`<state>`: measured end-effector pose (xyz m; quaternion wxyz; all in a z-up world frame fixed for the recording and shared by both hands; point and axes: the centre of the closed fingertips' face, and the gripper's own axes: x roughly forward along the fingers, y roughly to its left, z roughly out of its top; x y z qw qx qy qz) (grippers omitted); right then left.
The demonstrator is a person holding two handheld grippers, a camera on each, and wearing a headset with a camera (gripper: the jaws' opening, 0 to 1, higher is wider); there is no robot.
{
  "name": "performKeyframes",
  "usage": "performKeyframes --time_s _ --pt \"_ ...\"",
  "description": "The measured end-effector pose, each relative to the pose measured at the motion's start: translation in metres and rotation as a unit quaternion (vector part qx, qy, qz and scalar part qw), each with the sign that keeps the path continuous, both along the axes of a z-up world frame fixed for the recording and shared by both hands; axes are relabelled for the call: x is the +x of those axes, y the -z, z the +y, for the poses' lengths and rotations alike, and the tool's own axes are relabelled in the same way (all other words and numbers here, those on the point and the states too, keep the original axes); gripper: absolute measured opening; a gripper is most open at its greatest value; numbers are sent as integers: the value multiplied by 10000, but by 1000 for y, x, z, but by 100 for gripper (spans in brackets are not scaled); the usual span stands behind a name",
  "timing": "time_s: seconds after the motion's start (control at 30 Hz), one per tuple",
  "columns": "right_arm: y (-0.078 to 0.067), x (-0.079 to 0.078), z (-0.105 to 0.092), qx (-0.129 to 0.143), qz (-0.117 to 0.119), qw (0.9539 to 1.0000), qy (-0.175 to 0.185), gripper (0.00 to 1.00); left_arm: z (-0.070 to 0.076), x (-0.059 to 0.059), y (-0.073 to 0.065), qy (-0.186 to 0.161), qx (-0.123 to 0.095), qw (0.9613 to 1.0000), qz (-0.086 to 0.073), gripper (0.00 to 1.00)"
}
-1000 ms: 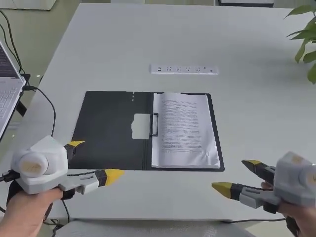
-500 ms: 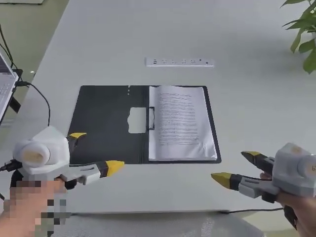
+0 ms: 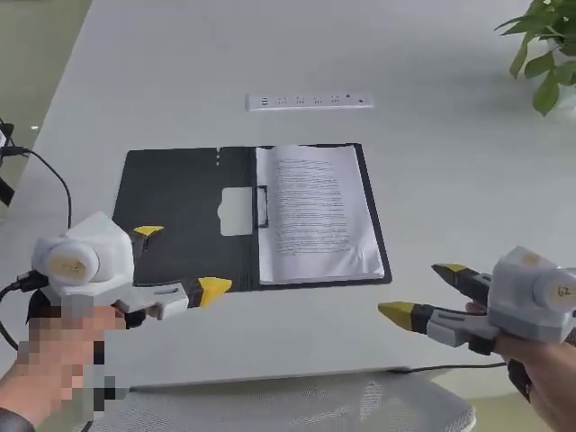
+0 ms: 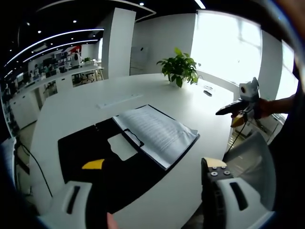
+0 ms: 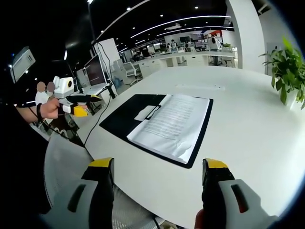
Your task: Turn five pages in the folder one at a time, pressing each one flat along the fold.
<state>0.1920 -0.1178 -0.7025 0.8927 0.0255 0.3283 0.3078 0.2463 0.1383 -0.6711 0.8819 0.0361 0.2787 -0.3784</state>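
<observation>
**A:** The left tongs and right tongs: what state are they in?

**B:** Both are released, jaws spread, with nothing between them. The left pair hovers at the near left corner of the folder. The right pair hangs over the near edge of the table, apart from the folder's right side.

**A:** And the folder itself?

**B:** It lies open and flat mid-table. The black cover is on the left and the stack of printed pages on the right, held by a clip at the spine.

**A:** Why this arrangement?

**B:** It looks like a starting stance, since no sheet lies turned on the left half. The right pair is nearer the pages' free edge, so it could lift the top sheet. The left pair is nearer the fold, so it could press that sheet flat. A power strip and a plant stand well beyond.
</observation>
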Motion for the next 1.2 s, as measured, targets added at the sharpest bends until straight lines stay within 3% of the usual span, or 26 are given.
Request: performKeyframes --time_s 0.5,0.83,0.97,1.2 --pt "1 2 -5 55 28 9999 127 74 -56 20 2 623 -14 9980 -34 80" --pt "2 3 -7 111 53 9997 193 74 -101 28 9 1076 -44 9942 1 79" --pt "3 3 -9 101 72 9997 197 74 -121 33 9 1212 -174 9925 -17 78" --pt "3 4 -12 123 93 9996 250 74 -151 36 23 1396 -208 9899 135 77"
